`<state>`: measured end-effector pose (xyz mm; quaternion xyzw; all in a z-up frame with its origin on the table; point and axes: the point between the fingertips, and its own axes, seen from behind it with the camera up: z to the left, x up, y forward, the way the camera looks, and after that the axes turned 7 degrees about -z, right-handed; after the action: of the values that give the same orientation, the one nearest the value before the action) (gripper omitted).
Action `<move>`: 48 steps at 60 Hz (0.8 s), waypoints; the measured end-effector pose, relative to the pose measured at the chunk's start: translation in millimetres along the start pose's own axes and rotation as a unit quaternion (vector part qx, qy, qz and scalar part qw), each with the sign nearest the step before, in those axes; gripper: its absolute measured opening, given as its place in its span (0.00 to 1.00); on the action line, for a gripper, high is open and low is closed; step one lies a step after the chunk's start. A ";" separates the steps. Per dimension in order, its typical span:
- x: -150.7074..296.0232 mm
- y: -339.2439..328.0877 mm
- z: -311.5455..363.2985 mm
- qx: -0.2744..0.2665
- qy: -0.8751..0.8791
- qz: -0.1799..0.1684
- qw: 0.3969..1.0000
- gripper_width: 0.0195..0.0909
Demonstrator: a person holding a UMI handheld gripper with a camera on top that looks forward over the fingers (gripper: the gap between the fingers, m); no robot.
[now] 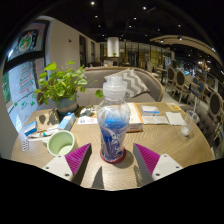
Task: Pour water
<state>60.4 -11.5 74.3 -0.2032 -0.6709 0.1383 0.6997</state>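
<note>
Nearest the lens, the hand-held gripper [113, 160] stands wide open, its two purple pads [78, 157] spread to either side of a clear plastic water bottle [113, 122] with gaps showing on both flanks, so it has hold of nothing. That bottle, upright on the wooden table [185, 140], is the landmark: it has a white cap, a blue label and a reddish base, and sits between the fingers, slightly nearer the left pad.

Left of the bottle and a little behind the left fingertip sits a pale green cup [60, 142], apparently the vessel to receive the water. Further left and beyond the cup stands a leafy potted plant [62, 84]. Behind and to the right of the bottle lie papers or booklets [154, 113] spread across the table.

Judging from this, the grasp is not yet made. Several things could go wrong. Because the bottle is off-centre, the closer finger may touch first when closing and push or tip it over. A squeeze on the smooth, soft plastic could let it slip or twist once lifted. The cap appears to be on, so no water would leave unless it is removed. The cup is close by, and swinging the bottle toward it could knock it or spill onto the papers.
</note>
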 end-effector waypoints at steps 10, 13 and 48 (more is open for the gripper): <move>19.5 -90.3 12.8 -0.011 -0.007 0.011 1.000 0.92; 25.9 -119.7 18.9 -0.014 -0.010 0.011 1.000 0.93; 33.6 -294.1 46.5 -0.017 -0.035 0.000 0.999 0.92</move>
<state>-7.0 -249.8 242.9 -0.2097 -0.6971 0.1338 0.6724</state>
